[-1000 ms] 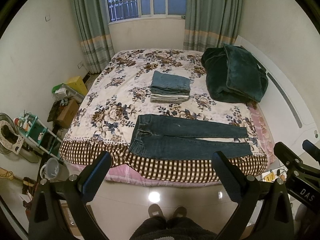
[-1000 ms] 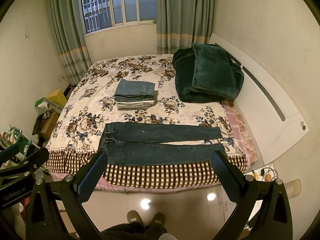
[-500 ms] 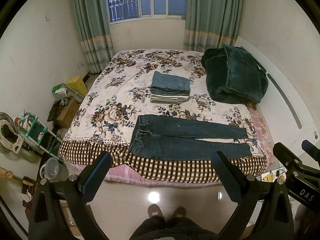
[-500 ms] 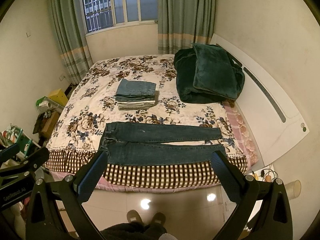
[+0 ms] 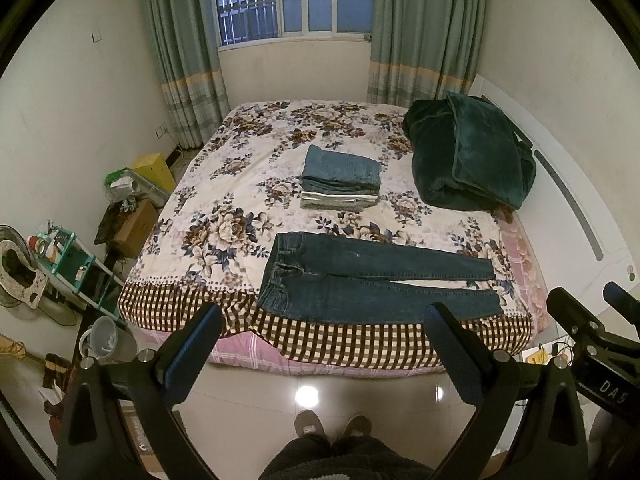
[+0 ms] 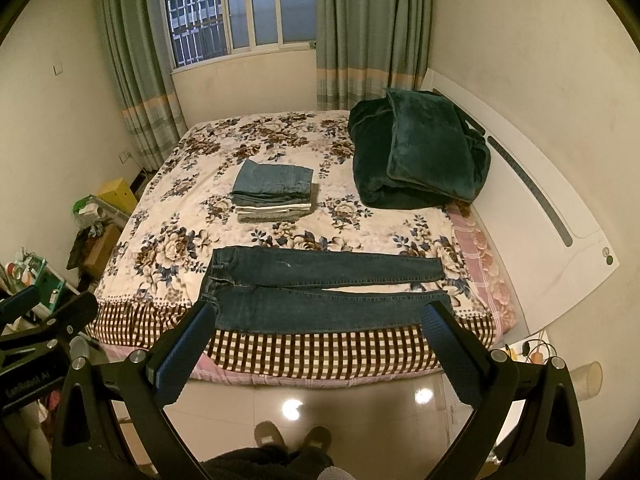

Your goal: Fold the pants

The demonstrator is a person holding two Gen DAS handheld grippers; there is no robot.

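Dark blue jeans (image 5: pixel 372 280) lie flat across the near edge of the floral bed (image 5: pixel 240 216), waistband to the left, legs to the right; they also show in the right wrist view (image 6: pixel 320 292). My left gripper (image 5: pixel 324 320) is open and empty, held high above the floor in front of the bed. My right gripper (image 6: pixel 320 320) is also open and empty, at a similar height to the right. Each gripper appears at the edge of the other's view.
A stack of folded pants (image 5: pixel 340 182) sits mid-bed. A dark green blanket (image 5: pixel 468 156) lies by the white headboard (image 5: pixel 568 208) at right. Boxes, a teal shelf (image 5: pixel 68 256) and a bucket (image 5: pixel 106 340) crowd the floor at left. My feet (image 5: pixel 332 426) stand on the tiled floor.
Both views have shifted very slightly; the grippers stay open and the jeans have not moved.
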